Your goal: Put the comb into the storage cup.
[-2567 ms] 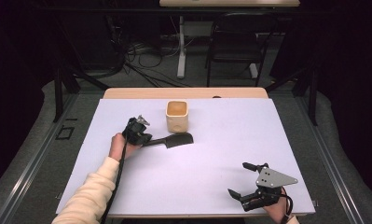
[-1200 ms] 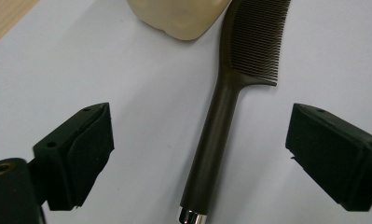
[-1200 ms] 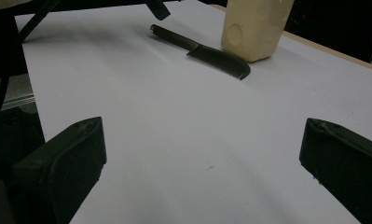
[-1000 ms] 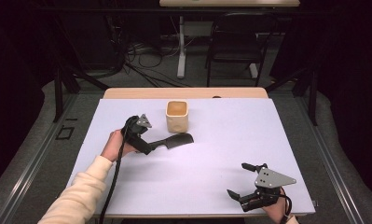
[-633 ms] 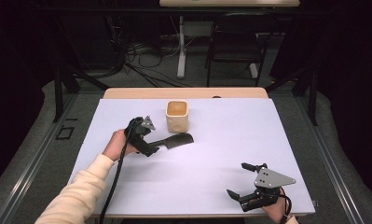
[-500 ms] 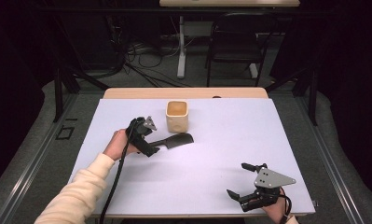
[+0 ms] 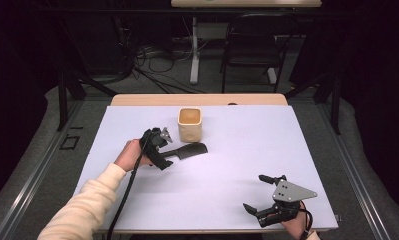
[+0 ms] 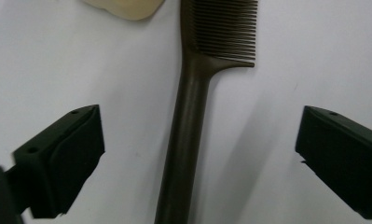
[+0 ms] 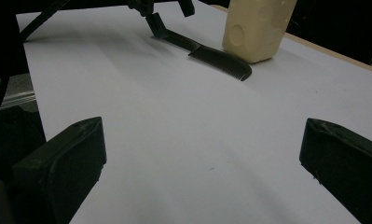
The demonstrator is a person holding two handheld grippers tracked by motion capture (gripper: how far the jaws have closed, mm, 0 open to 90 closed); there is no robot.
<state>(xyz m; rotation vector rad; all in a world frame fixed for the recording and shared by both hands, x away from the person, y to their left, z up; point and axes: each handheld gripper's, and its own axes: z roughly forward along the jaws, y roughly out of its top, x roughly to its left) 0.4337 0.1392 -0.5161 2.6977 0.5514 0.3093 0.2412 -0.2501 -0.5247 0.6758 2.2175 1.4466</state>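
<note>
comb (image 8: 186, 140) flat on table (image 7: 227, 175), just beside cup (image 7: 190, 124). left gripper (image 7: 159, 150) straddles its handle, jaws wide, just started closing, no contact. right gripper (image 7: 267, 197) well away from comb, open, empty.

One comb (image 7: 187, 151), one cup (image 7: 190, 124), two tools.
</note>
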